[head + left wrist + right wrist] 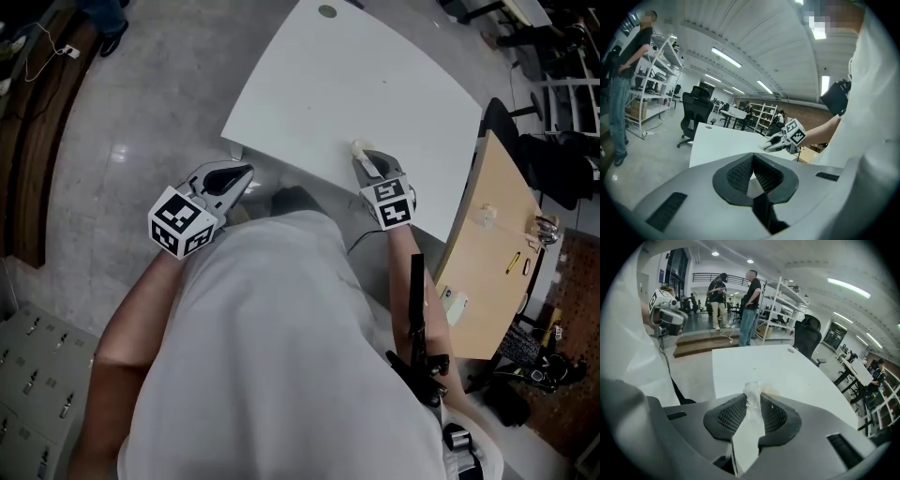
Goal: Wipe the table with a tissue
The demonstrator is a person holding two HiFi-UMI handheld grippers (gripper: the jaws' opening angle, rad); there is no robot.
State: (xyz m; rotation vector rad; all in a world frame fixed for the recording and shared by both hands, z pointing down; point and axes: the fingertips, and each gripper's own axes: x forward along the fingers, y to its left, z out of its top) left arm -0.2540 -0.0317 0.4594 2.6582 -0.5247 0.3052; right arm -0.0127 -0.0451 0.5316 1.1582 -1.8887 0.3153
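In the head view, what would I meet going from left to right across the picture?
Grey cabinet → left gripper → right gripper, tissue in its fingers → wooden desk.

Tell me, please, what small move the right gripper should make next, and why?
Probably lower the right gripper so the tissue presses on the white table. Its jaws are shut on the tissue, whose tip pokes out over the table's near edge, seemingly just off the surface.
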